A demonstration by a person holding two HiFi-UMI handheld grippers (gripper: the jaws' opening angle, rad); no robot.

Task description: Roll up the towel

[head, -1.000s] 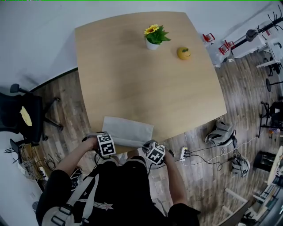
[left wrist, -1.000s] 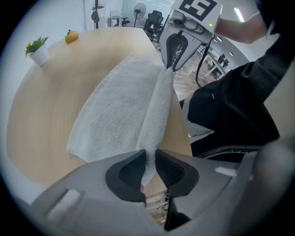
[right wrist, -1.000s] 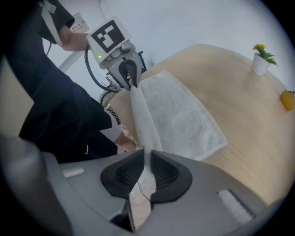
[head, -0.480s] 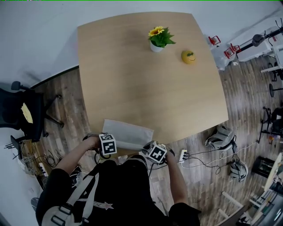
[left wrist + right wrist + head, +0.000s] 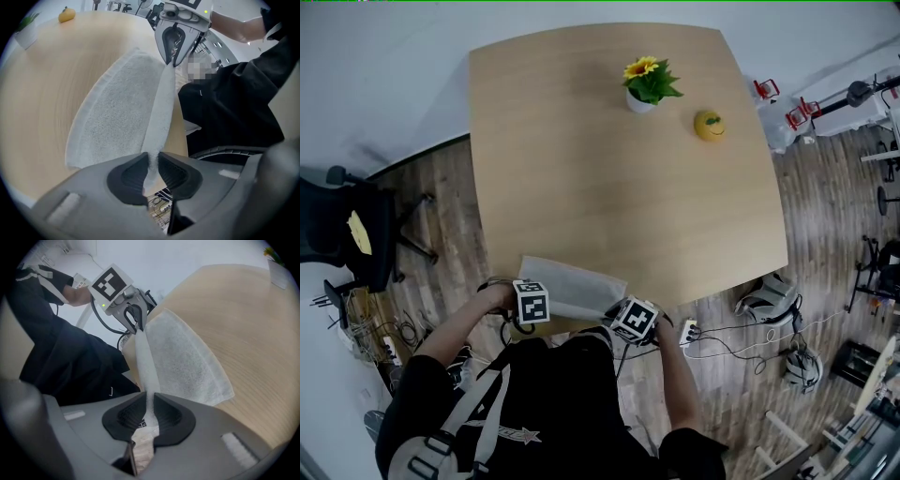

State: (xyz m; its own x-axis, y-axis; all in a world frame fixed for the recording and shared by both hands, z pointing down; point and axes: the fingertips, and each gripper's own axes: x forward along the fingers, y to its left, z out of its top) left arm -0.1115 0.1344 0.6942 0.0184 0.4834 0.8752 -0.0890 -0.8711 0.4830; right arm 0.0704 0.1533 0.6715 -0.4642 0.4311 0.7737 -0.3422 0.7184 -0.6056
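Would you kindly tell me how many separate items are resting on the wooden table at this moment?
3: the towel at the near edge; the potted sunflower at the far side; the small yellow object just right of it. None seems hidden.

The towel (image 5: 574,287) is white with a fine nubbly weave. The table (image 5: 619,187) is pale, light-brown wood grain. The left gripper (image 5: 150,169) and right gripper (image 5: 149,411) are grey with black pads. Each marker cube (image 5: 532,303) is patterned in black and white squares. The flower (image 5: 641,67) is yellow over green leaves, in a white pot (image 5: 639,102). The round fruit (image 5: 709,125) is yellow-orange.
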